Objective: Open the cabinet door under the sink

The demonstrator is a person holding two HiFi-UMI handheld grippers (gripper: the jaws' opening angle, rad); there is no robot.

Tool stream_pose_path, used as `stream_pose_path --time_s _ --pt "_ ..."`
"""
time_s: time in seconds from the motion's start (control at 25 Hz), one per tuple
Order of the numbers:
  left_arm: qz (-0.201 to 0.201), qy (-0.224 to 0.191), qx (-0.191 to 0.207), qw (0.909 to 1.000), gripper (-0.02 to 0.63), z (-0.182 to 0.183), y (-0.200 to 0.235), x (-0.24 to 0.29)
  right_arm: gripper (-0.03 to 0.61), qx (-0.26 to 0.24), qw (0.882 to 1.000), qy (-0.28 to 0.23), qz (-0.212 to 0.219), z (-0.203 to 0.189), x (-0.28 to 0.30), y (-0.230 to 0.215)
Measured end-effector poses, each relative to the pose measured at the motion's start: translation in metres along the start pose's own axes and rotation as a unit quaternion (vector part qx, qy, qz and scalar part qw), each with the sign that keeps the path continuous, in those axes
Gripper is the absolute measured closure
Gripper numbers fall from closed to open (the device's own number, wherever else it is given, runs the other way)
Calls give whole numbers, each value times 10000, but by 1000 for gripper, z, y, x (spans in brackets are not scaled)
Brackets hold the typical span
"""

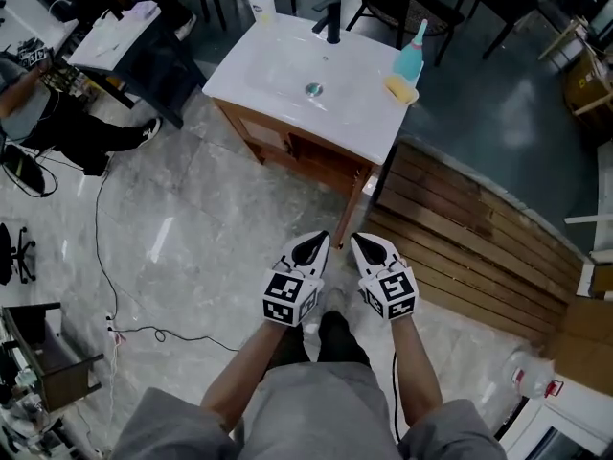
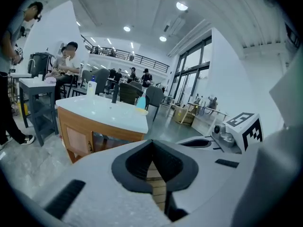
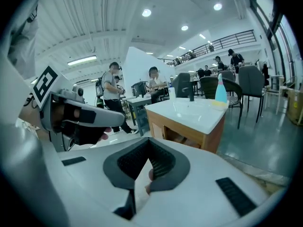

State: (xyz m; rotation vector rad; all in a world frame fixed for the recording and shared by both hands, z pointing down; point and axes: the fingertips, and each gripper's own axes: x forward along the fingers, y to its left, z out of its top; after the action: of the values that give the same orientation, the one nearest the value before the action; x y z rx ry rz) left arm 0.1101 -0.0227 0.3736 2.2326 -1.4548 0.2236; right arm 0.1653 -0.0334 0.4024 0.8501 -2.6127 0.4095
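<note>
- Left gripper (image 1: 311, 247) and right gripper (image 1: 374, 247) are hanging side by side over the grey marble floor (image 1: 192, 247), just in front of the person's knees and nearly touching each other.
- Left gripper's own view: its fingers (image 2: 137, 162) are pressing together at the tips with nothing between them. Only a sliver of wooden planks is showing through the slit behind.
- Same deal on the right: its fingers (image 3: 163, 162) are closing tip to tip and carrying nothing.
- The sink cabinet (image 1: 287, 147) is sitting well apart from both grippers, straight ahead, with the wooden decking (image 1: 469, 238) running along its right side.
- The cabinet door (image 1: 259, 134) is sitting flush at the left end of the cabinet front, with neither gripper touching it. There's a dark opening (image 1: 321, 153) right beside it, and I can't tell if that's a second door.
- On the white surface (image 1: 287, 75), a black tap (image 1: 330, 19) is standing at the back edge, a soap bottle (image 1: 261, 4) at the back left corner, and a blue bottle (image 1: 412, 54) with a yellow sponge (image 1: 400, 88) at the right edge.
</note>
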Motion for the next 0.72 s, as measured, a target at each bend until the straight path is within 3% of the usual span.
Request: stream_pose_path --time_s 0.4,0.72 --pt "-65 -618 400 9973 606 89 -15 -46 569 -93 9942 -1042 -251 108 -38 27" --pt "-100 -1485 700 9864 606 160 -32 -89 569 -551 9787 -1958 -287 192 -67 63"
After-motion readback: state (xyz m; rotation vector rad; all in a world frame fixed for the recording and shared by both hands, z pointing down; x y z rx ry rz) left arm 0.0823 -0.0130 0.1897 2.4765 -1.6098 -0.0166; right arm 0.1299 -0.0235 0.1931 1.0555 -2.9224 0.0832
